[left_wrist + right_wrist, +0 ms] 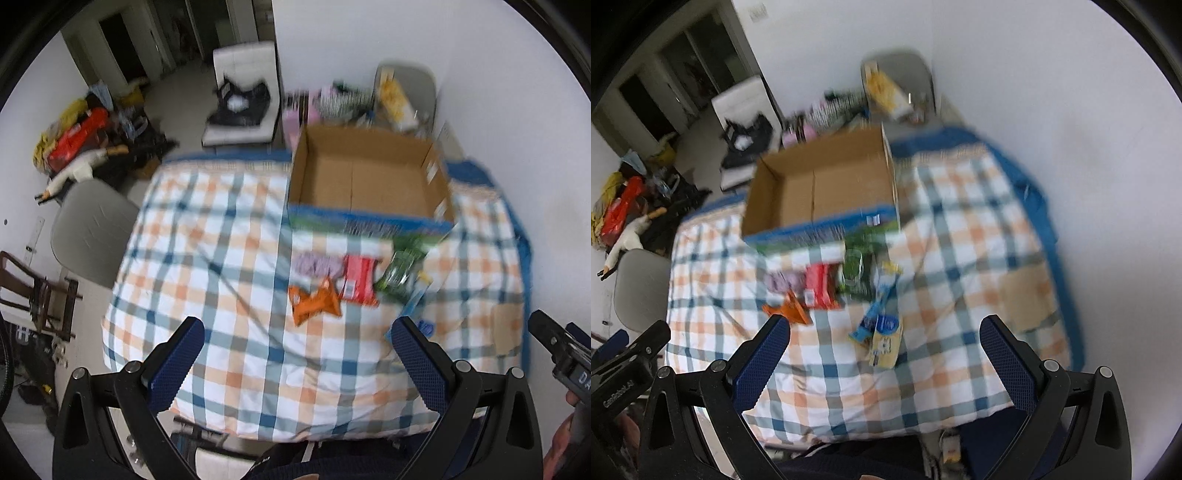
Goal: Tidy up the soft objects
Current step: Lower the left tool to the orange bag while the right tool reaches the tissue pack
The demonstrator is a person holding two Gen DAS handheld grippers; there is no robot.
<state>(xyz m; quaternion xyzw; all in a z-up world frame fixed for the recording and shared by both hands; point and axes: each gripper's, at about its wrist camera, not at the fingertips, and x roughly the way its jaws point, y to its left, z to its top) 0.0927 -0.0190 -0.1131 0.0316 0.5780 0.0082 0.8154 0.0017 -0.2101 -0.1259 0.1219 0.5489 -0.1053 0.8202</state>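
Note:
An empty cardboard box [365, 177] [820, 188] stands at the far side of the checked tablecloth [229, 280] [960, 258]. In front of it lie soft packets: purple [317, 265] [781, 281], red [359, 280] [820, 286], orange [314, 306] [790, 312], green [400, 273] [855, 273], and blue and yellow [882, 332]. My left gripper [297, 349] is open and empty above the near table edge. My right gripper [884, 347] is open and empty, held above the table nearer than the packets.
A grey chair [92, 232] stands left of the table, a white chair [243, 96] beyond it. Clutter lies on the floor at far left [81, 136]. The white wall [1089, 129] bounds the table's right side. A chair with items [402, 96] stands behind the box.

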